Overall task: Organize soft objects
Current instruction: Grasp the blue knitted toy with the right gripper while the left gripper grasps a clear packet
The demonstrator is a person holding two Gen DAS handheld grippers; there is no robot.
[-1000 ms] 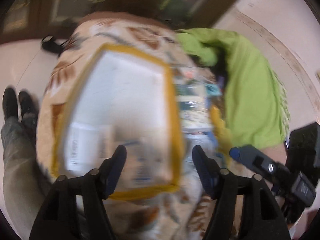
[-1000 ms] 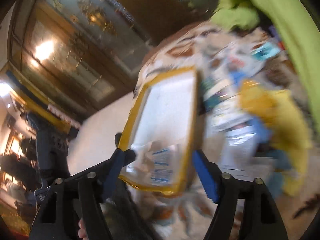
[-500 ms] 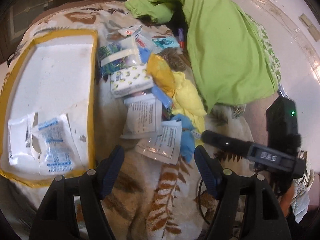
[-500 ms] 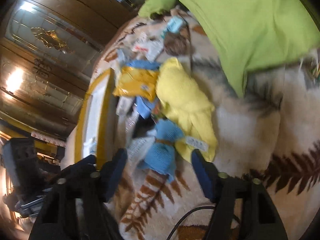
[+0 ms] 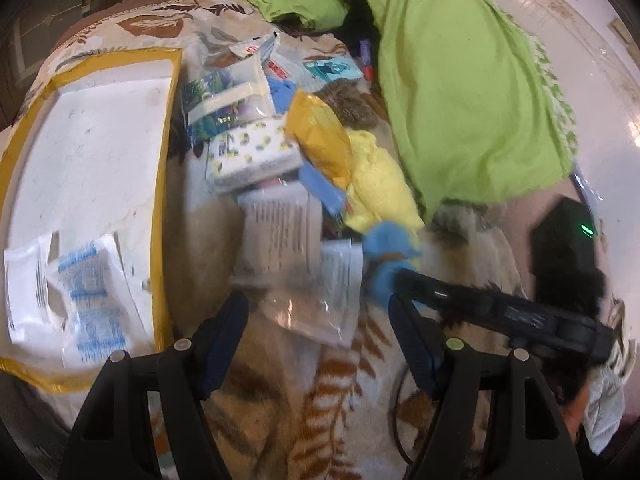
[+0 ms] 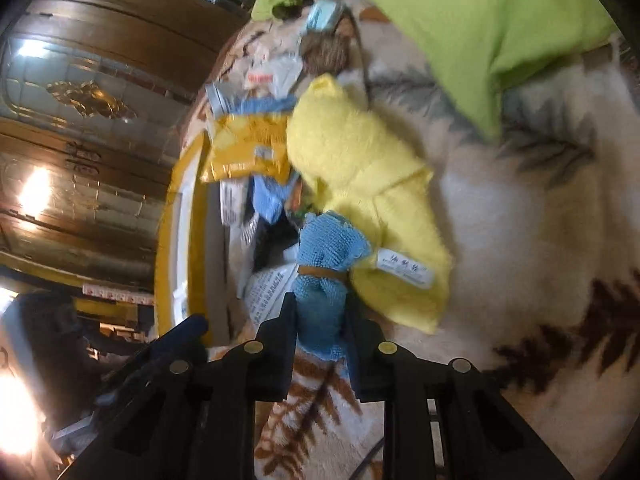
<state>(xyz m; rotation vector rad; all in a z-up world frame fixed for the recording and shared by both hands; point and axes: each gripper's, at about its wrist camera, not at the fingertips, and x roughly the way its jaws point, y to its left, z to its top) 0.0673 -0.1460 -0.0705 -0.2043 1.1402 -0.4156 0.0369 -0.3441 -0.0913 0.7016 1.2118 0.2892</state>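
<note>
Between the right hand-held gripper (image 6: pixel 322 320) fingers sits the blue cloth bundle (image 6: pixel 326 264), clamped.

hidden and unclear regions

right gripper (image 6: pixel 320 320) fingers cover the lower sides of the blue cloth (image 6: pixel 324 276). print on the white packets (image 5: pixel 280 236) is blurred, unreadable. green cloth (image 5: pixel 460 92) is cut by the frame edge in the right wrist view.

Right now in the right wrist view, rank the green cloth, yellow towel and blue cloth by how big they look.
1. Green cloth, though cut off by the frame.
2. Yellow towel.
3. Blue cloth, nearest the camera, between the right gripper's fingers.
</note>
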